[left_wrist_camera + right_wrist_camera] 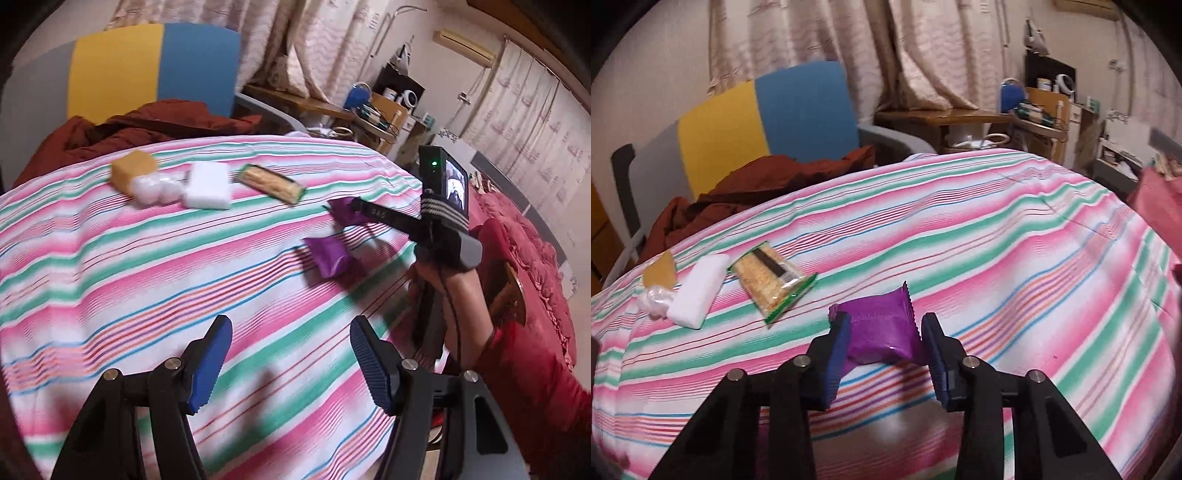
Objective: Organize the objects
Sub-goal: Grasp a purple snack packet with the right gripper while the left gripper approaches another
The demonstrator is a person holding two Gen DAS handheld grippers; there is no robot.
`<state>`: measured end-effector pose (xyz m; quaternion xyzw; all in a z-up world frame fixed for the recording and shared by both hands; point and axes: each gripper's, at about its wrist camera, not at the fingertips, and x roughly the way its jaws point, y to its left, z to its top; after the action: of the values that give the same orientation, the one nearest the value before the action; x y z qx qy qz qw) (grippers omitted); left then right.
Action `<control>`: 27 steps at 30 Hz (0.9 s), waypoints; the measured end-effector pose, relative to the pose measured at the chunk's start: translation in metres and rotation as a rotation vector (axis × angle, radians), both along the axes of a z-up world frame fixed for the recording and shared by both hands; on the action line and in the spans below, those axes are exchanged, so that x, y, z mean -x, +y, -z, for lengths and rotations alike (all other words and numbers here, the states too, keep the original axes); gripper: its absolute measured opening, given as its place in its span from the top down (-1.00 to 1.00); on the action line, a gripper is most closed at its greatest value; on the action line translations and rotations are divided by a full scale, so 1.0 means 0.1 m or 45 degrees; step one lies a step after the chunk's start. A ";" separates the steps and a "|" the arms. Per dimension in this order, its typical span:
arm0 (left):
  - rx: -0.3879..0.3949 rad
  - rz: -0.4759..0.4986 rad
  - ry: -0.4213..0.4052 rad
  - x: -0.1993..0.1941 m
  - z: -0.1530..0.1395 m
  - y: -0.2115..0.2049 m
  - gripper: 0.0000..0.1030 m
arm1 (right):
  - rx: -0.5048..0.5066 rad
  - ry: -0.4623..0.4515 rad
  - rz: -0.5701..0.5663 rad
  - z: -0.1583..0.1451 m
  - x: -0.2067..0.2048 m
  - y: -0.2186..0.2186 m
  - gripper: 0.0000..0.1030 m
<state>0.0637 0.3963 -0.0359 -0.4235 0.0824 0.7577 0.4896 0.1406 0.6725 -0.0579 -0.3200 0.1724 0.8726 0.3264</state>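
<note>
Striped cloth in pink, green and white covers the tabletop, with curtains, a blue-and-yellow chair and a rumpled dark red garment behind it. Along the far left of the cloth four things lie in a loose row, which reads as the sorted group: a tan sponge block, a small bag of white balls touching it, a white foam block just beside that, and a green-edged cracker packet a little apart at the end.

The right tool points down at a purple snack packet that rests on the cloth between its blue pads. The jaws are drawn in close on both sides of the wrapper; the pads look to be pressing its edges, so I judge the grip made, though the packet is not yet lifted. A packet held by its sides like this can be carried flat toward the row.

From the left wrist view, the right tool's fingers reach a purple wrapper, and a second purple packet lies nearer, free on the cloth. The left tool hangs over bare cloth with its jaws wide apart and nothing between them, probably kept ready for that second packet.
</note>
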 end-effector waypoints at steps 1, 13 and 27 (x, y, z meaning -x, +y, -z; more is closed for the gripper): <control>0.004 0.021 -0.004 0.00 0.01 0.11 -0.31 | -0.002 -0.009 0.005 0.01 0.01 0.00 0.22; 0.072 0.025 -0.004 0.07 0.17 0.56 -0.31 | 0.121 -0.026 -0.011 0.18 0.08 0.13 -0.11; 0.111 0.040 -0.010 0.03 0.26 1.16 -0.31 | 0.066 0.135 0.217 0.09 -0.23 0.19 0.02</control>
<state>0.0610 0.5128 -0.0623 -0.4459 0.1200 0.7440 0.4830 0.1639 0.6914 -0.0664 -0.2659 0.2385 0.8525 0.3816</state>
